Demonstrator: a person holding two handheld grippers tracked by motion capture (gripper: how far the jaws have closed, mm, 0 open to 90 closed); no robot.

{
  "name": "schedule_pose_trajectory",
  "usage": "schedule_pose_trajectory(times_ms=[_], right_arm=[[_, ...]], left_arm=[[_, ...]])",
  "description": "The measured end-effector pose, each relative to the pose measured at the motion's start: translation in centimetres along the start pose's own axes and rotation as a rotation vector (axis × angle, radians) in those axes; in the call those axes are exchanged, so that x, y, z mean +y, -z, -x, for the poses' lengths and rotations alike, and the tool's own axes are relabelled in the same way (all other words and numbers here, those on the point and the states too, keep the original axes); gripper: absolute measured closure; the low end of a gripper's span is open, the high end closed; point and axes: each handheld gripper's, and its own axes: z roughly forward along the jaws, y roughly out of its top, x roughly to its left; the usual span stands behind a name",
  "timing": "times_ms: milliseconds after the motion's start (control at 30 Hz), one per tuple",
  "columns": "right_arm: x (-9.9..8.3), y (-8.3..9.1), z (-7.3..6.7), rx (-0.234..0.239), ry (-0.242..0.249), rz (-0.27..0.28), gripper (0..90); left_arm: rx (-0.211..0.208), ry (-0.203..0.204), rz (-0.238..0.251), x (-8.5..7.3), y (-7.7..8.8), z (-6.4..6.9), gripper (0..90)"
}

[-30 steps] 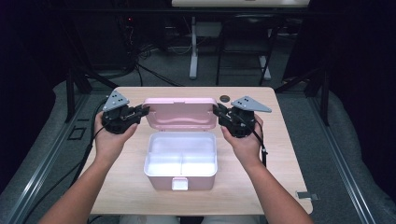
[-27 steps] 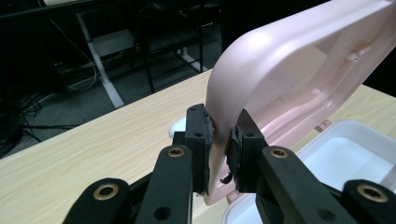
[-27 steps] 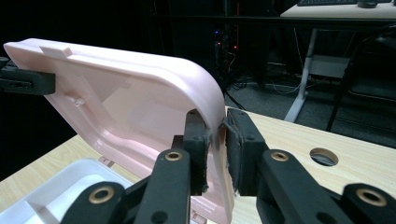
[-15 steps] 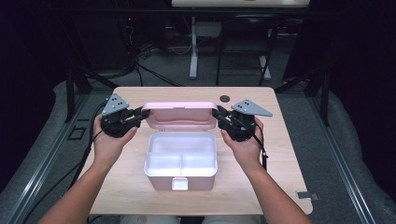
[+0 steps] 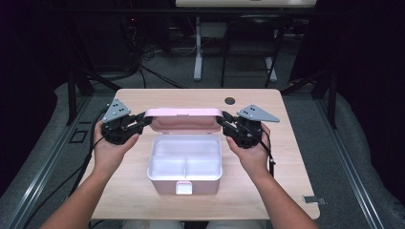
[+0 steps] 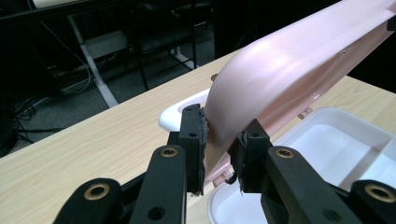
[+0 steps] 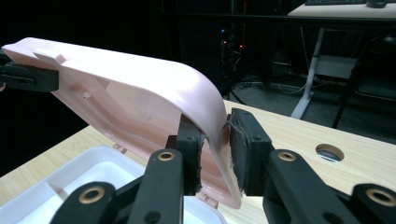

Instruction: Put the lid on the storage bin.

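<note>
A pink lunch box lid (image 5: 184, 119) stands raised on its hinge behind the white two-compartment base (image 5: 184, 183) at the table's middle. My left gripper (image 5: 143, 121) is shut on the lid's left end and my right gripper (image 5: 224, 121) on its right end. In the left gripper view the curved lid (image 6: 289, 60) runs between the pads of my left gripper (image 6: 219, 140), above the base (image 6: 336, 149). In the right gripper view my right gripper (image 7: 215, 140) clasps the lid's rounded corner (image 7: 130, 98). Both pairs of jaws have just been opening slightly, with the lid still between them.
The light wooden table (image 5: 143, 200) has a round cable hole (image 5: 230, 100) behind the right gripper. Dark floor, cables and desk legs (image 5: 198, 52) lie beyond the far edge. Bare tabletop lies on both sides of the box.
The lid has tipped a little and looks narrower from above. Both hands have stayed at its two ends.
</note>
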Motion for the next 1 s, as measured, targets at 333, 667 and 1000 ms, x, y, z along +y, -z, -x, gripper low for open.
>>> schedule_pose_trajectory(times_ms=[333, 667, 1000], right_arm=[[-0.2, 0.7, -0.2, 0.031, 0.005, -0.015, 70.6], [-0.4, 1.1, -0.5, 0.042, 0.011, -0.017, 68.7], [-1.1, 1.7, -0.7, 0.057, 0.009, -0.018, 67.3]], left_arm=[[-0.021, -0.009, -0.004, -0.4, 0.6, 0.3, 72.6], [-0.033, -0.014, -0.005, -0.7, 1.0, 0.6, 71.5], [-0.044, -0.036, -0.01, -1.2, 1.8, 1.1, 69.5]])
